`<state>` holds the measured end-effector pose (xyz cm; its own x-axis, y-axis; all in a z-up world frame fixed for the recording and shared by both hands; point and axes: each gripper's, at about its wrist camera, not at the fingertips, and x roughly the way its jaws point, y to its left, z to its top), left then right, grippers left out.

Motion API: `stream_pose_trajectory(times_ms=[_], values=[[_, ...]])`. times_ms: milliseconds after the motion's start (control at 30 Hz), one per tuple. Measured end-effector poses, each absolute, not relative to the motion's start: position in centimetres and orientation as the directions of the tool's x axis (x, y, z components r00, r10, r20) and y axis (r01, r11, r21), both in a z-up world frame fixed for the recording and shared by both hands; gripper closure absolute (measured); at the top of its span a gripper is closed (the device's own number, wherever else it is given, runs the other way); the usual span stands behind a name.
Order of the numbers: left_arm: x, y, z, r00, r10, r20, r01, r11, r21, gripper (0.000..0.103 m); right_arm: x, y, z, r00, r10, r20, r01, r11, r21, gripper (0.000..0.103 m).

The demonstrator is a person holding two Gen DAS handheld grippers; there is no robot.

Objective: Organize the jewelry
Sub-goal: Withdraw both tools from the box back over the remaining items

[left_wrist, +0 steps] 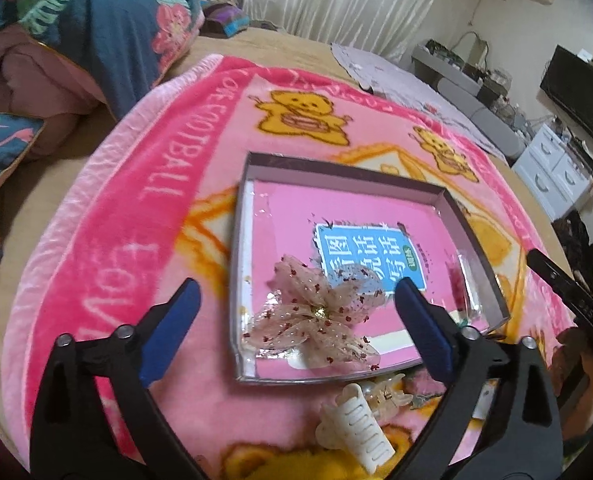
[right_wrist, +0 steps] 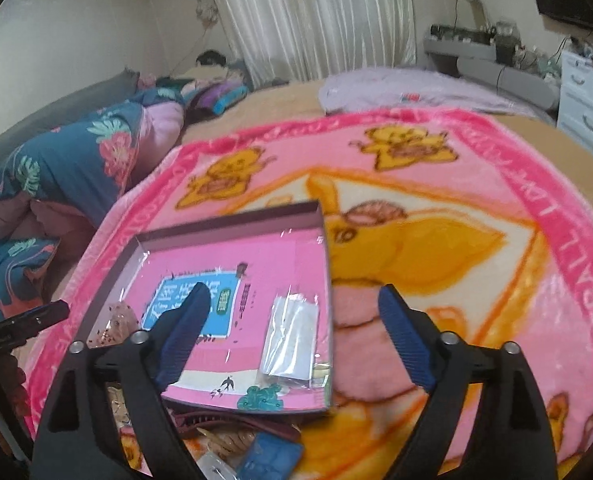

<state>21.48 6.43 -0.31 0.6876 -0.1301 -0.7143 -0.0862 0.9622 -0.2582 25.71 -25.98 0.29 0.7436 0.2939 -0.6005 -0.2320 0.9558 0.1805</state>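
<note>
Nearest, a stiff white claw clip lies on the blanket just outside the tray; it looks light, best pinched across its spine. Beyond, the gauzy bow sits inside, soft and crushable. Both the left hand-held gripper and the right hand-held gripper gape empty.

blanket: pink, yellow bears | tray: pink inside, blue label | bow: sheer, red dots | clip: white
</note>
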Motion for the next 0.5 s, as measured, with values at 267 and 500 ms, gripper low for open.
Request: stream_pose_trajectory(times_ms=[267,500], values=[[18.9,6.5,2.5,0.733,-0.118,-0.67,-0.086,0.961,-0.263,0.009,22.6,-26.3,2.6,0.773,0.302,-0.558,-0.263,0.953,0.152,0.01],[16.5,5.3,4.0,0.755,-0.122,-0.645,-0.057,0.967,-0.249,0.009,19.6,-25.5,3.8,0.772,0.329,-0.544,-0.304,0.942,0.139,0.007]])
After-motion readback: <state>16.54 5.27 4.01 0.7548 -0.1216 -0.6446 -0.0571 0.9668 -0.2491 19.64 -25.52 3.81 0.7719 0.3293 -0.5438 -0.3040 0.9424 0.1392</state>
